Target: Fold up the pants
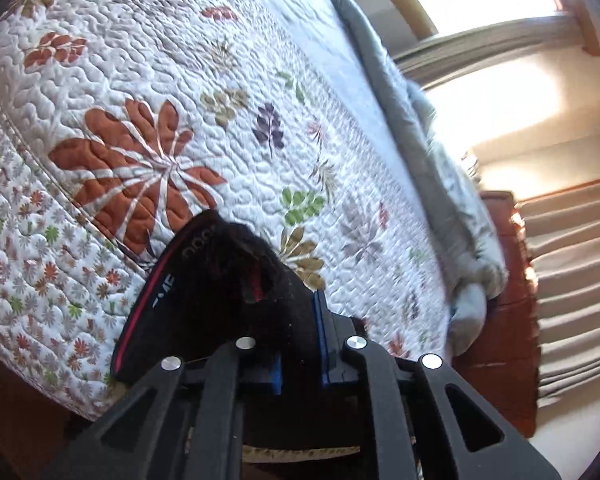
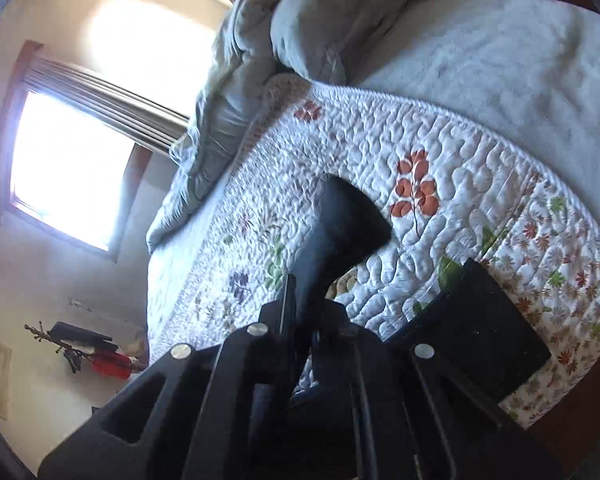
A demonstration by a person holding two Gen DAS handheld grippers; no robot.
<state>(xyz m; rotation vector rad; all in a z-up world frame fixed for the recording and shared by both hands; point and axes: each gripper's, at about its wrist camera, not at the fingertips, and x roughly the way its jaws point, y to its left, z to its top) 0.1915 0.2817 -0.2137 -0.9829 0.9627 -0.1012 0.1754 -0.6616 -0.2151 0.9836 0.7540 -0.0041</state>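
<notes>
Black linkage arms fill the foreground of both wrist views, and between them the jaws are pressed nearly together on dark cloth. From where I stand, the left gripper (image 1: 300, 344) pinches the pants (image 1: 220, 280) at a bunched edge by the waistband, its blue pads (image 1: 321, 332) squeezing the black fabric; a red stripe and white lettering run along the band just left of the jaws. Over on the other side, the right gripper (image 2: 300, 320) clamps another stretch of the same garment, which rises ahead of its jaws in a dark, blurred fold. Right of those jaws a further flat black piece of cloth (image 2: 476, 328) lies on the bed. Beyond both sets of jaws spreads the floral quilt (image 1: 180, 100), white with rust, green and purple leaves. Farther out, a grey-green duvet (image 2: 236, 92) is heaped along the bed's far edge, with a bright window (image 2: 68, 168) past it.
</notes>
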